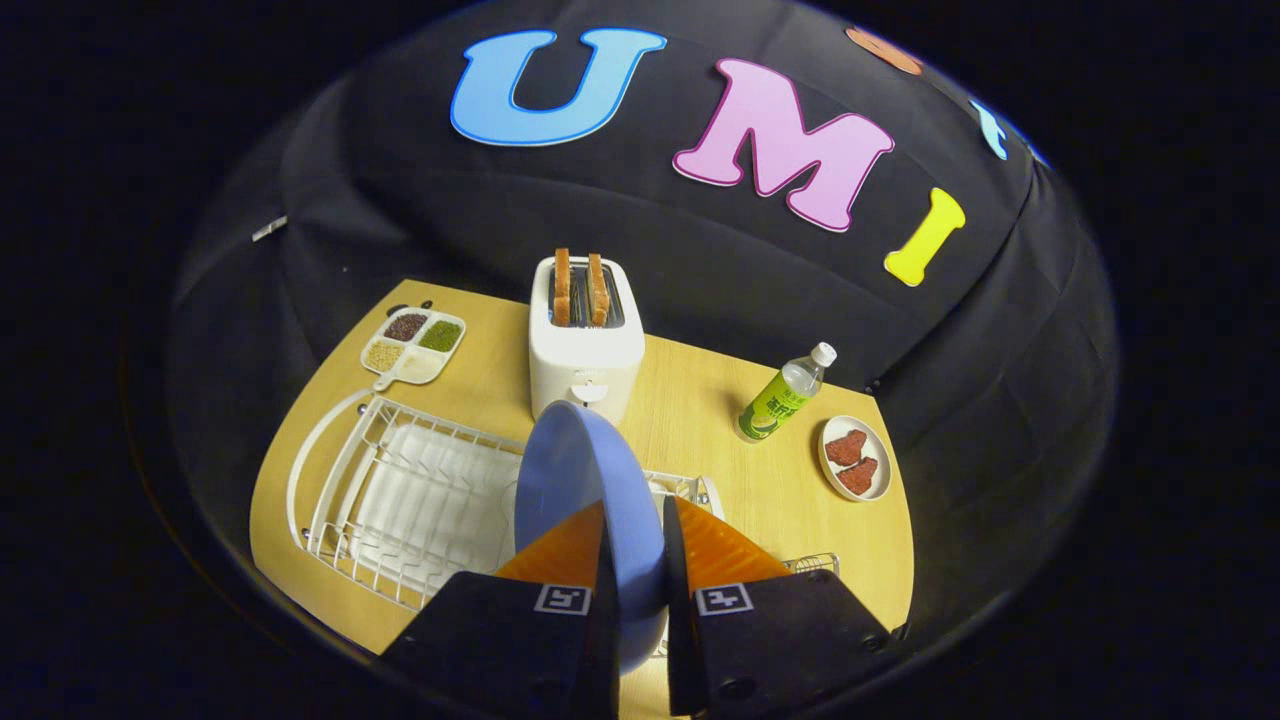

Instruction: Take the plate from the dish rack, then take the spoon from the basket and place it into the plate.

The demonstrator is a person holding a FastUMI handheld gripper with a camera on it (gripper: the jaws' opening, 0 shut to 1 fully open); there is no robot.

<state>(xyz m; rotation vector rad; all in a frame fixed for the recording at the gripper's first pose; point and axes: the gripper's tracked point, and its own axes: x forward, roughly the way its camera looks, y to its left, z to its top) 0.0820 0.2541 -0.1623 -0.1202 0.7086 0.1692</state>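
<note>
Plate [590, 490]: blue, held on edge, clamped by gripper [638, 560] above dish rack [400, 500]. Toaster [585, 340] at twelve o'clock. Basket [815, 563] at three o'clock. Risk: thin-rim pinch, possible slip when tilted flat.

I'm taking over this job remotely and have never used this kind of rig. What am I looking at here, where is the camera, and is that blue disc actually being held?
The camera rides on a hand-held two-finger gripper and looks forward along its fingers. Both fingers press on a blue plate, held on edge above the white dish rack, so yes, it is held. All this sits on a wooden table. Beyond the plate stands a white toaster with two bread slices in it. Beside it lies a divided tray of grains, and on the other side a green-labelled bottle and a small dish of red pieces. A wire basket corner peeks out by one finger; I cannot see the spoon.
</note>
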